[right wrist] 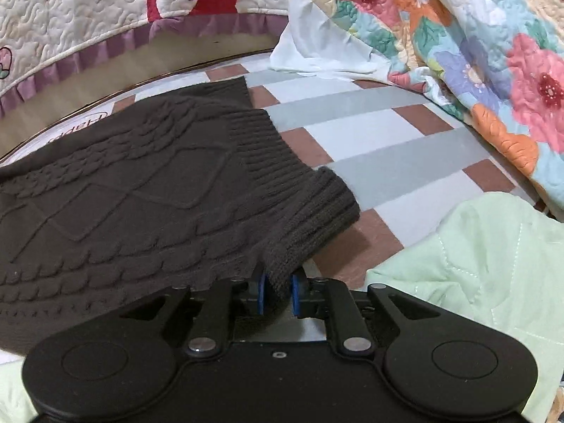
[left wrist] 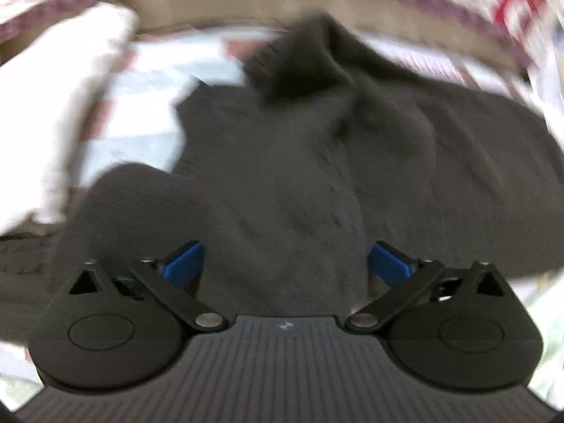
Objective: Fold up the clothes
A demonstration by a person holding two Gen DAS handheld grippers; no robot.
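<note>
A dark brown cable-knit sweater lies spread on a checked bed sheet. My right gripper is shut on the ribbed hem corner of the sweater, the knit pinched between the blue pads. In the blurred left wrist view the same sweater fills the middle, with a bunched ribbed part toward the top. My left gripper hangs just over the sweater with its blue pads wide apart and open, and I cannot tell whether they touch the knit.
A floral quilt is heaped at the upper right, a pale green quilted blanket lies at the lower right. A white quilted cover with a red bear face hangs behind. White cloth lies left of the sweater.
</note>
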